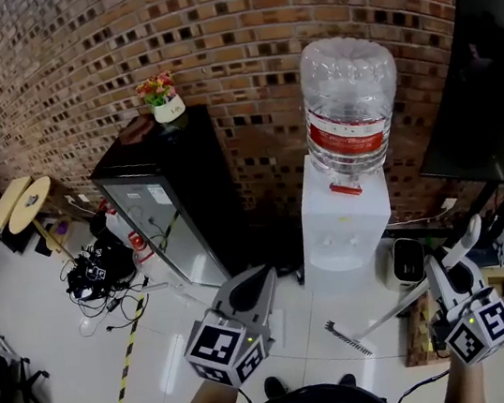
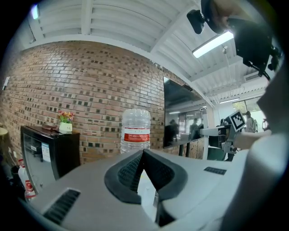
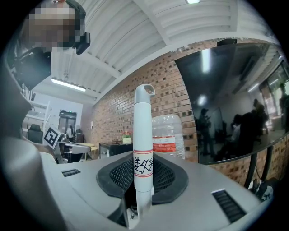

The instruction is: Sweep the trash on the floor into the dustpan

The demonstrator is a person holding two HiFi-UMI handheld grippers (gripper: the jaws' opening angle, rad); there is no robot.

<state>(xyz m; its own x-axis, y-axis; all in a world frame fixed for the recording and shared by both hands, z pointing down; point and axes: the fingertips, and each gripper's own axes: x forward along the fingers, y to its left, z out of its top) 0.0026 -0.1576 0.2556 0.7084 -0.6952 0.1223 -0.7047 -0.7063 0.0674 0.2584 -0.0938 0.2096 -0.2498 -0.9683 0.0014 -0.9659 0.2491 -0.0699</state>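
1 broom point(image 1: 348, 337), 1 water disp. point(image 1: 342, 229), 1 cabinet point(image 1: 186, 206), 1 flowerpot point(image 1: 166, 108).

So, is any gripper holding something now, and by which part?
The right gripper is shut on the white broom handle, near its top end, which sticks out past the fingers. The left gripper holds nothing.

The brick wall point(image 1: 234, 28) is red-brown, flecked with darker bricks. The white broom handle point(image 3: 143, 135) carries two red bands round a black scribble. The clear water bottle point(image 1: 348, 86) has a red label and sits on a white dispenser point(image 1: 337, 230). Yellow-and-black striped tape point(image 1: 127, 372) crosses the white floor point(image 1: 51, 370). The left gripper point(image 1: 251, 286) and right gripper point(image 1: 467, 242) are grey, with black-and-white square markers.
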